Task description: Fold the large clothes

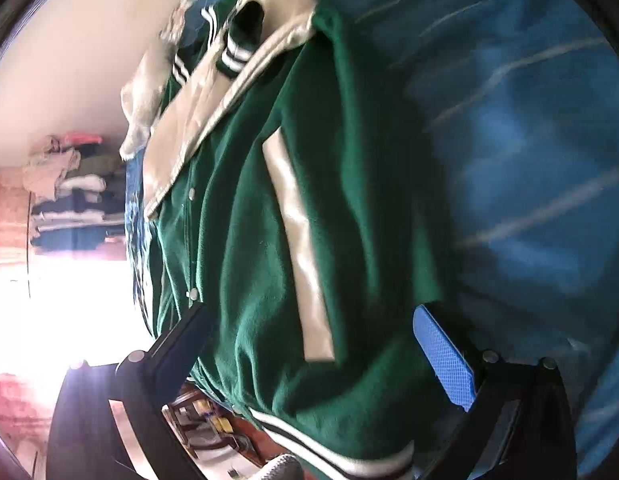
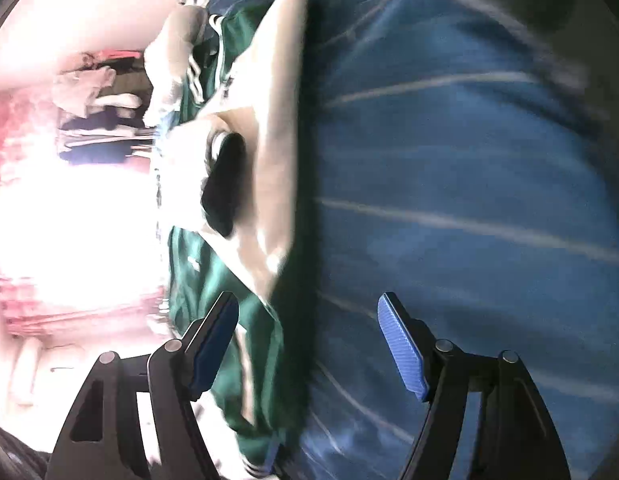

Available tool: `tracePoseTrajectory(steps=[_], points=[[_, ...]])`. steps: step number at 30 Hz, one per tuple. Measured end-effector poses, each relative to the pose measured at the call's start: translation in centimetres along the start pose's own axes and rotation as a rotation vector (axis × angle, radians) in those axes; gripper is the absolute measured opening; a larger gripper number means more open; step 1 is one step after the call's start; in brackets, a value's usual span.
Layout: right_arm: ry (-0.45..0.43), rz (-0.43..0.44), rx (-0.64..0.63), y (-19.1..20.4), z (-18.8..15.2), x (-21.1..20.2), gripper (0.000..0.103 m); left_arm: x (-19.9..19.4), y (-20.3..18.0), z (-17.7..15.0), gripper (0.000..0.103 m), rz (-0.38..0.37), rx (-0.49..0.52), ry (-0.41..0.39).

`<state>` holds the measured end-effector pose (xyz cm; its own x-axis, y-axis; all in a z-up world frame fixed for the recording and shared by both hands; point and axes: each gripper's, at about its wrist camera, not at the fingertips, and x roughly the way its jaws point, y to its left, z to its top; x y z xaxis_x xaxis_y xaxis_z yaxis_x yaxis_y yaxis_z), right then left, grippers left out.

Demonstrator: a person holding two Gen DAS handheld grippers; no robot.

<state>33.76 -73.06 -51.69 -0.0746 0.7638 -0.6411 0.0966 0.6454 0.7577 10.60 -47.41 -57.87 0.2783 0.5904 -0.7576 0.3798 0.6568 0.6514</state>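
Observation:
A dark green varsity jacket [image 1: 293, 208] with cream satin sleeves and striped cuffs lies spread on a blue bedsheet [image 1: 521, 152]. My left gripper [image 1: 309, 320] hovers over its lower body near a cream pocket strip [image 1: 297, 248], jaws wide apart, blue pad [image 1: 443, 356] bare, nothing between them. In the right wrist view the same jacket [image 2: 193, 272] runs along the bed's left edge, with a cream sleeve [image 2: 275, 152] and its dark cuff opening [image 2: 225, 184]. My right gripper [image 2: 307, 316] is open above the jacket's hem edge and the sheet, empty. Both views are blurred.
The blue sheet [image 2: 469, 184] with pale stripes covers the bed to the right of the jacket. Shelves of stacked clothes [image 1: 69, 192] stand beyond the bed's left edge beside a very bright glare. A light garment [image 2: 177, 56] lies at the jacket's far end.

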Motion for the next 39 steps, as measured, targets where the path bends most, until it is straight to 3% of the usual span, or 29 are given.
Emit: tracePoseTrajectory(steps=[4,6,9,13,17,23,26,30,32,34,35,36,38,39], points=[[0.042,0.005,-0.001,-0.1,2.0,2.4,0.074,0.4,-1.4,-0.2,0.102,-0.012,0.017,0.049],[0.059,0.006,0.007,-0.2,2.5,3.1,0.074,-0.1,-1.5,0.1,0.102,-0.025,0.008,0.035],[0.071,0.014,0.007,-0.3,3.3,3.2,0.074,0.1,-2.4,0.5,0.102,0.012,0.035,0.056],[0.075,0.017,0.019,-0.3,3.6,3.6,0.074,-0.7,-2.0,0.6,0.102,-0.057,-0.05,0.122],[0.079,0.008,0.01,-0.2,3.5,3.4,0.074,1.0,-2.9,0.2,0.103,-0.015,-0.082,0.2],[0.07,0.018,0.014,-0.7,3.5,2.7,0.074,5.5,1.0,0.3,0.103,0.121,-0.254,0.281],[0.058,0.046,0.037,-0.9,3.9,3.0,0.074,7.1,3.1,-0.3,0.103,0.103,-0.342,0.318],[0.032,0.14,0.078,-0.2,5.2,4.5,0.074,6.5,5.0,-0.3,0.102,0.102,-0.354,0.257],[0.021,0.199,0.097,0.7,6.2,6.2,0.076,5.9,6.5,-0.8,0.089,0.052,-0.388,0.214],[0.021,0.207,0.098,1.6,7.0,7.7,0.082,5.5,7.8,-0.9,0.034,-0.03,-0.402,0.179],[0.023,0.217,0.094,2.1,7.3,8.3,0.082,5.3,8.2,-0.9,0.023,-0.051,-0.401,0.164],[0.026,0.219,0.092,2.7,7.5,9.1,0.082,4.8,8.8,-0.9,0.015,-0.067,-0.404,0.146],[0.028,0.192,0.081,4.5,7.9,10.5,0.08,4.1,10.0,-0.8,0.013,-0.096,-0.42,0.121],[0.022,0.177,0.072,5.3,7.9,10.8,0.072,4.1,10.7,-0.8,0.012,-0.111,-0.427,0.118]])
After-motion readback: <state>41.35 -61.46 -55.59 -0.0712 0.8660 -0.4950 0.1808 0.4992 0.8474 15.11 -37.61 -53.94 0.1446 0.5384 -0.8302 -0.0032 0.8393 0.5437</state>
